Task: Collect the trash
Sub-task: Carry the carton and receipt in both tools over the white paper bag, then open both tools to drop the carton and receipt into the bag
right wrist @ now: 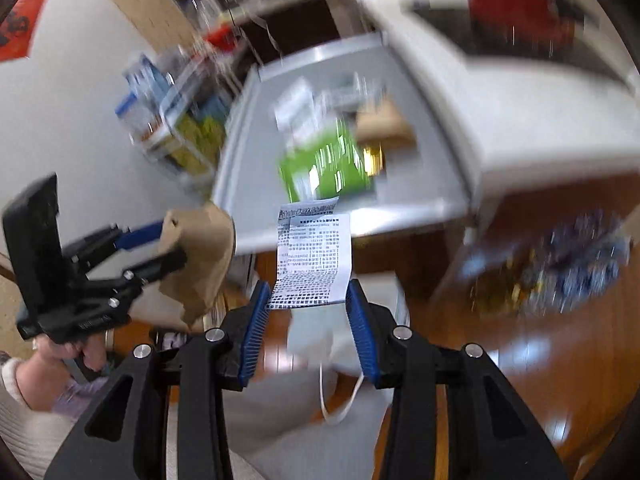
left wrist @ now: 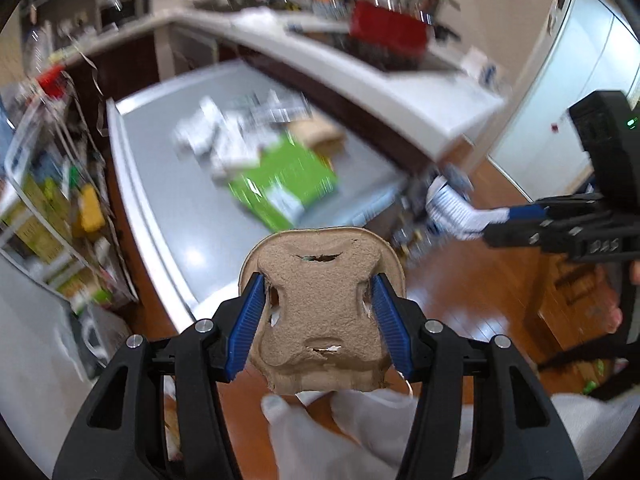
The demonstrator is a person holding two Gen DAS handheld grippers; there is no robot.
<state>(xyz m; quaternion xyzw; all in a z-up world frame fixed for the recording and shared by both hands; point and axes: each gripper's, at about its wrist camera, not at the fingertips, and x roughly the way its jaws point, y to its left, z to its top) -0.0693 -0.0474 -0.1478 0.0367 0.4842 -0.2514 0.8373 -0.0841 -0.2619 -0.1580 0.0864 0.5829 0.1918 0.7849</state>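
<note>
My left gripper (left wrist: 320,308) is shut on a brown moulded cardboard cup carrier (left wrist: 320,312), held in the air above the wooden floor; both show in the right wrist view, the gripper (right wrist: 168,246) at left with the carrier (right wrist: 200,256). My right gripper (right wrist: 308,312) is shut on a printed paper receipt (right wrist: 314,256); it shows at the right of the left wrist view (left wrist: 496,220) with the receipt (left wrist: 452,206). More trash lies on the grey table (left wrist: 160,168): a green box (left wrist: 288,184), white papers (left wrist: 224,136) and brown cardboard (left wrist: 316,132).
A white counter (left wrist: 360,80) with a red item (left wrist: 388,34) runs behind the table. A cluttered wire rack (left wrist: 52,208) stands at left. A white bag (right wrist: 344,340) sits below the right gripper. A blurred patterned object (right wrist: 560,264) is on the floor.
</note>
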